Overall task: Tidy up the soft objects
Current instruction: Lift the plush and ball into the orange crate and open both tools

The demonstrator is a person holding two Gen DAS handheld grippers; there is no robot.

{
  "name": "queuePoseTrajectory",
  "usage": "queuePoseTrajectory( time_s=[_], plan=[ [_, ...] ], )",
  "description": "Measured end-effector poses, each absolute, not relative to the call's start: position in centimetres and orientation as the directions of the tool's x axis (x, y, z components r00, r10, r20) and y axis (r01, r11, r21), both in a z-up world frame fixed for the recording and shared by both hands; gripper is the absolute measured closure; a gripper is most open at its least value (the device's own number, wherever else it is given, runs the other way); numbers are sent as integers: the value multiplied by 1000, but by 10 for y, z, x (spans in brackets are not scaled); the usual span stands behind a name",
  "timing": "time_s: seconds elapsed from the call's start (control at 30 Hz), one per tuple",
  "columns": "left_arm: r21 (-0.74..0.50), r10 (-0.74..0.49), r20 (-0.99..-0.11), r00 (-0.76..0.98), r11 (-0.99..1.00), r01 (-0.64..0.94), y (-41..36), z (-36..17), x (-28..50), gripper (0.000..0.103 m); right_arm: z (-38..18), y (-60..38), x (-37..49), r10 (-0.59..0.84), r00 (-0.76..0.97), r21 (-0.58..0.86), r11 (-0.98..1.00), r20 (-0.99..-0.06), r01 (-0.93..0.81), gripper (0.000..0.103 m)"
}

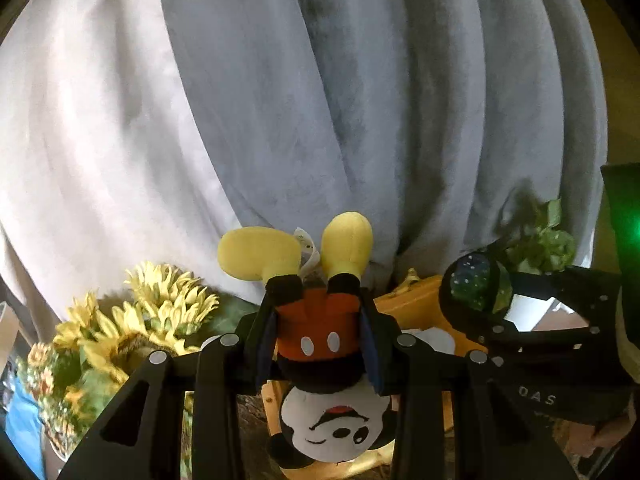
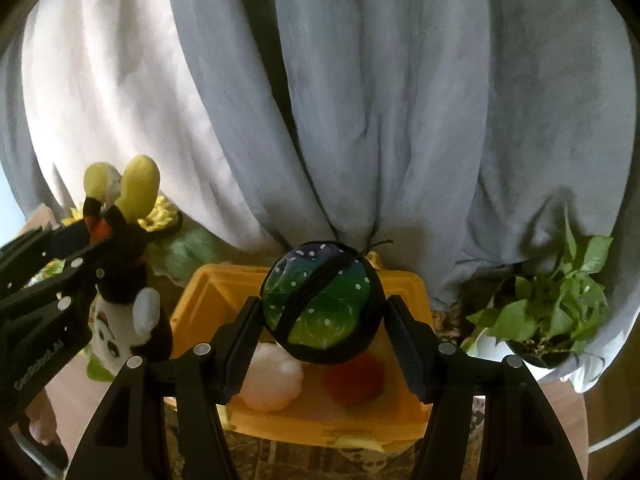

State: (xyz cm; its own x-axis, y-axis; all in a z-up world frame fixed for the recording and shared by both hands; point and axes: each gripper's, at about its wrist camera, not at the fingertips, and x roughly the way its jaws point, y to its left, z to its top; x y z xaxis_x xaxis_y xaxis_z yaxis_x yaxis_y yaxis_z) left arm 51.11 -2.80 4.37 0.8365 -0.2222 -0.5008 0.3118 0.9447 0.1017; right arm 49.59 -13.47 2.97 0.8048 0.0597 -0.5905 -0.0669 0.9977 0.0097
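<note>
From my left wrist view, my left tool is pinching a mouse plush by its red shorts, upside down: yellow shoes point up and away, the white face hangs toward me between the fingers. Beneath it lies part of a yellow bin, mostly hidden by the plush and the tool. Sunflowers crowd the left side; a grey curtain fills the space behind. To the right, my right tool shows side-on with a dotted ball in it.

From my right wrist view, my right tool is clamped on the dotted green ball, which hangs above the open yellow bin. Inside lie a white soft thing and a red one, both blurred. The left tool holds the mouse plush just left of the bin's rim. A potted plant stands to the right, apart from the bin.
</note>
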Motion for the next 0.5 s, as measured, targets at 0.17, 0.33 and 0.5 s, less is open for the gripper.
queuePoseTrajectory(
  time_s=[0.17, 0.33, 0.5],
  plan=[
    [147, -198, -552, 810, 933, 328, -38, 22, 539, 66, 11, -138, 519, 45, 767, -2, 998, -640, -60, 40],
    [178, -187, -646, 740, 906, 384, -52, -11, 560, 66, -18, -145, 541, 31, 704, -6, 999, -710, -51, 40],
    [162, -207, -729, 653, 874, 458, -67, -38, 570, 66, -44, -155, 555, 42, 637, 16, 999, -770, -48, 40]
  ],
)
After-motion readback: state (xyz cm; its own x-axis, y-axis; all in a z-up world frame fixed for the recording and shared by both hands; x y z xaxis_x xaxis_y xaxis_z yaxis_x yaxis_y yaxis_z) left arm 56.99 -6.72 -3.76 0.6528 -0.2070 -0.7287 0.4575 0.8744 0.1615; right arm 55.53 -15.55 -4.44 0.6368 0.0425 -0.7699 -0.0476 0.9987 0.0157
